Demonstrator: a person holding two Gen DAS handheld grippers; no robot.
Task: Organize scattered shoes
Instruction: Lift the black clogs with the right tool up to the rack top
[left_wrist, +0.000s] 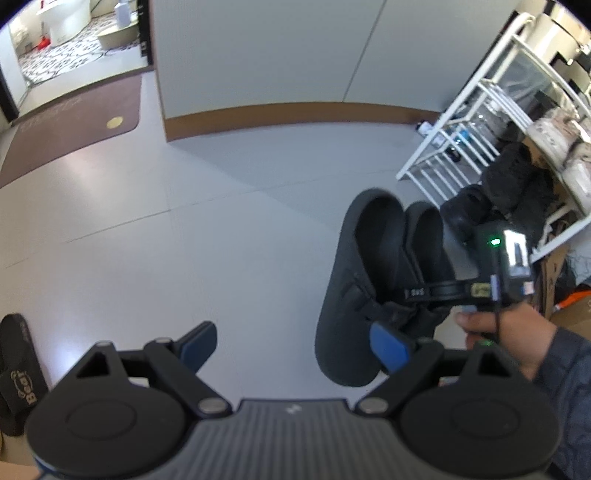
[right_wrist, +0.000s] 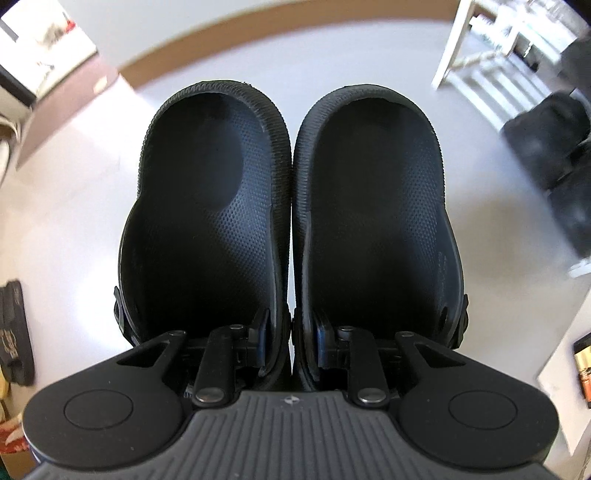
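Nearest, the right gripper pinches the touching inner walls of two black clogs, so both lift off the floor as a pair. The left gripper hangs spread and empty. Farther right stands the white shoe rack, their likely destination.

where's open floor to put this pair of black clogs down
Open: the pale floor between the brown mat, the wall's wood baseboard and the white rack. Crowded: beside the rack's dark pile, and by the black slipper.
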